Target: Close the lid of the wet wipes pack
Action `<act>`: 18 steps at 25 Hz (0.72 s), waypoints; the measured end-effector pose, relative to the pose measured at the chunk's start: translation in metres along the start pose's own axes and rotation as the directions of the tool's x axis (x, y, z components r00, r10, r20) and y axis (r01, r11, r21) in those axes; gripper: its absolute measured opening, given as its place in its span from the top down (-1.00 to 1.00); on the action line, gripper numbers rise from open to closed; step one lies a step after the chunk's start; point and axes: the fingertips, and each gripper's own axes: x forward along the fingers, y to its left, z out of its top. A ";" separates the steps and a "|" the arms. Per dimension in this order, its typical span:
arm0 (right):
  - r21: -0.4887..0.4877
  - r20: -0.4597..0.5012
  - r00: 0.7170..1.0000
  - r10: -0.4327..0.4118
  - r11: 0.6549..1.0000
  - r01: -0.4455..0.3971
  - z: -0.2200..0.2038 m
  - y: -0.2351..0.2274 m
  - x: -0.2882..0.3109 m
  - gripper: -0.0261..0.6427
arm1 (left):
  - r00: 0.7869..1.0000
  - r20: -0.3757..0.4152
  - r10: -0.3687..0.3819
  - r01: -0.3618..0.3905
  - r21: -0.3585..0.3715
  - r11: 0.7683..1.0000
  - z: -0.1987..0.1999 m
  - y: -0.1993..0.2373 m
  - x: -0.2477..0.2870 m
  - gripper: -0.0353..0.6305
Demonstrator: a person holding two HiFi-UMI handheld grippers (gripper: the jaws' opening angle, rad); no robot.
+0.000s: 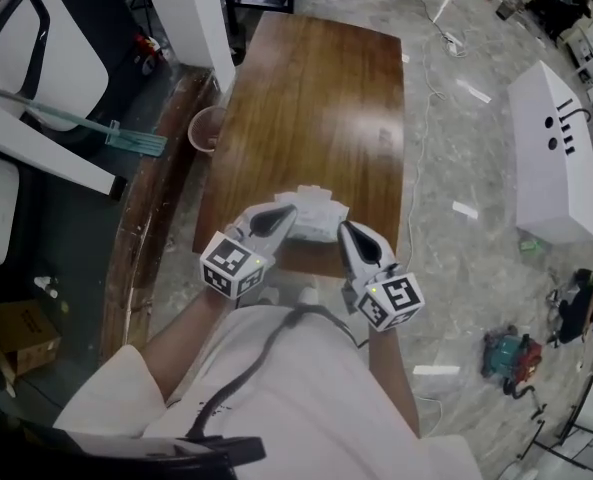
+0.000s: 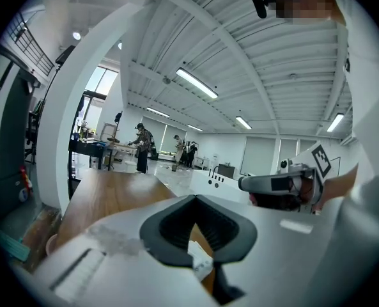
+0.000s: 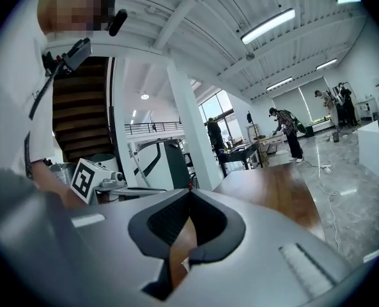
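Note:
A white wet wipes pack (image 1: 318,211) lies on the brown wooden table (image 1: 316,98), close to its near edge. My left gripper (image 1: 288,216) is at the pack's left side and my right gripper (image 1: 344,228) at its right side, both pointing away from me. Whether either tip touches the pack I cannot tell. In the left gripper view the jaws (image 2: 194,197) are shut tip to tip, and a white bit of the pack (image 2: 201,265) shows through the hollow between the pads. The right gripper's jaws (image 3: 189,192) are likewise shut with only wood behind them.
A pinkish cup (image 1: 206,128) stands on the floor by the table's left edge. White chairs (image 1: 36,78) are at far left and a cardboard box (image 1: 18,333) below them. A white bench (image 1: 554,153), cables and a small tool (image 1: 511,358) lie on the marble floor at right.

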 end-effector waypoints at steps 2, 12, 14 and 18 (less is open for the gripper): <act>0.004 -0.005 1.000 0.012 1.000 -0.012 0.002 -0.008 0.002 0.89 | 1.000 -0.011 0.016 -0.016 -0.008 1.000 -0.002 0.004 0.007 0.88; 0.043 -0.072 0.996 0.048 0.998 -0.045 -0.023 -0.033 0.008 0.89 | 0.987 -0.142 0.070 -0.069 0.013 0.998 -0.045 0.027 0.038 0.88; 0.059 -0.088 0.995 0.055 0.997 -0.050 -0.030 -0.037 0.006 0.89 | 0.980 -0.188 0.066 -0.062 0.026 0.998 -0.059 0.028 0.046 0.84; 0.077 -0.112 0.991 0.071 0.995 -0.062 -0.040 -0.044 0.006 0.89 | 0.971 -0.231 0.066 -0.062 0.023 0.998 -0.080 0.036 0.058 0.79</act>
